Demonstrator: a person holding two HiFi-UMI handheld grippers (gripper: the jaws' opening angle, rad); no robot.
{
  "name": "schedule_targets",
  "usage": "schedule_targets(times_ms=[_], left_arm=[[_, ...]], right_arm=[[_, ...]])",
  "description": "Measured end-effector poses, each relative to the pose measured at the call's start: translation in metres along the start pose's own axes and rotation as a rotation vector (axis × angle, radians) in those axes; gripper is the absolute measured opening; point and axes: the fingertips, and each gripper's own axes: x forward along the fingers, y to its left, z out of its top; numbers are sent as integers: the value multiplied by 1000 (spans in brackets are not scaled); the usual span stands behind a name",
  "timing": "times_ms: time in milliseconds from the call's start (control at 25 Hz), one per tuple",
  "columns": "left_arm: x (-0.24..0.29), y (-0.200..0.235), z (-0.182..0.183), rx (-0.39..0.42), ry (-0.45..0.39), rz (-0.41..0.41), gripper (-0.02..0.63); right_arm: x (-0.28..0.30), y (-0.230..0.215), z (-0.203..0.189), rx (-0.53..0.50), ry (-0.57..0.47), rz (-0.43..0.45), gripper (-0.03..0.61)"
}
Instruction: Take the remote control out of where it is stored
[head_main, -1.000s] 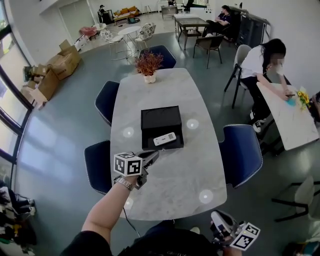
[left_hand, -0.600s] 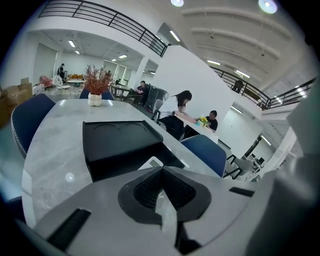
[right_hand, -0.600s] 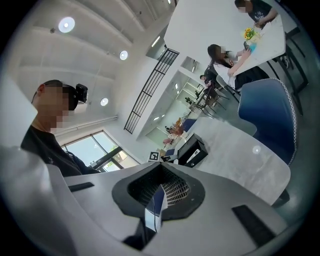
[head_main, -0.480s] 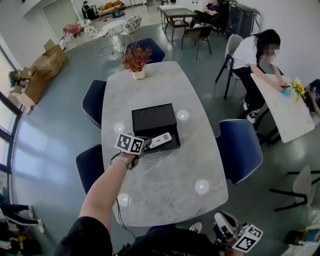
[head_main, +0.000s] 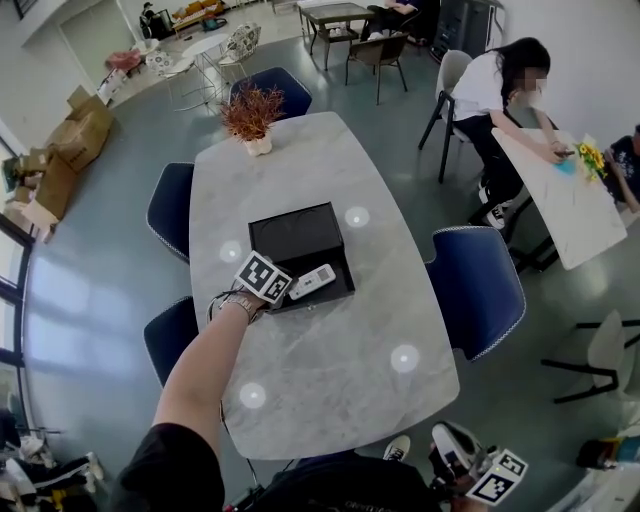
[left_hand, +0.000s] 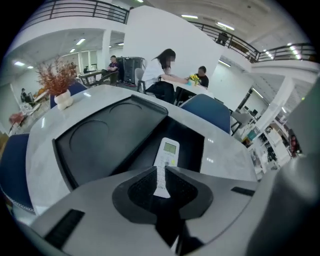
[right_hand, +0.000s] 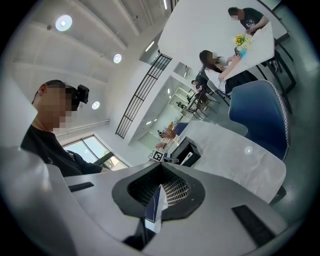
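Note:
A white remote control (head_main: 312, 281) (left_hand: 167, 152) lies in the near compartment of an open black box (head_main: 295, 230) (left_hand: 100, 145) on the marble table (head_main: 330, 370). My left gripper (head_main: 283, 290) (left_hand: 161, 187) points steeply down just over the box's near left edge, its tips a short way short of the remote's near end. Its jaws have just been opening by a sliver; only a thin slit shows, with nothing between them. My right gripper (head_main: 447, 452) (right_hand: 157, 200) hangs low below the table's near edge, shut and empty. The box (right_hand: 186, 152) also shows far off in the right gripper view.
A potted dried plant (head_main: 250, 115) stands at the table's far end. Blue chairs (head_main: 475, 290) ring the table. A person (head_main: 500, 85) leans over a second table (head_main: 570, 200) at the right. Cardboard boxes (head_main: 70, 140) lie at the far left.
My left arm has stretched forward and dipped, bringing its gripper from the bare tabletop near the front onto the box's near edge beside the remote. The right gripper has stayed put.

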Motion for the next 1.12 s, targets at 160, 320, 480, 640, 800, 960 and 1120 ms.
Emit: schedule_targets(times_ms=[160, 320, 480, 640, 800, 960, 1120], left_arm=[[13, -3, -4, 35, 43, -27, 77], [21, -2, -4, 44, 61, -37, 114], [28, 3, -9, 75, 101, -16, 149], [31, 1, -12, 125, 156, -11, 152], [35, 0, -15, 132, 186, -6, 176], [39, 0, -16, 125, 217, -17, 189], [45, -8, -20, 163, 265, -42, 195]], right_arm=[[4, -1, -1, 6, -6, -8, 9], [5, -2, 0, 7, -6, -14, 9], [5, -3, -1, 10, -5, -24, 9], [5, -2, -2, 12, -5, -31, 9], [6, -2, -2, 14, -4, -29, 9], [5, -3, -3, 18, -7, -23, 9], [5, -2, -2, 19, -18, -23, 9]])
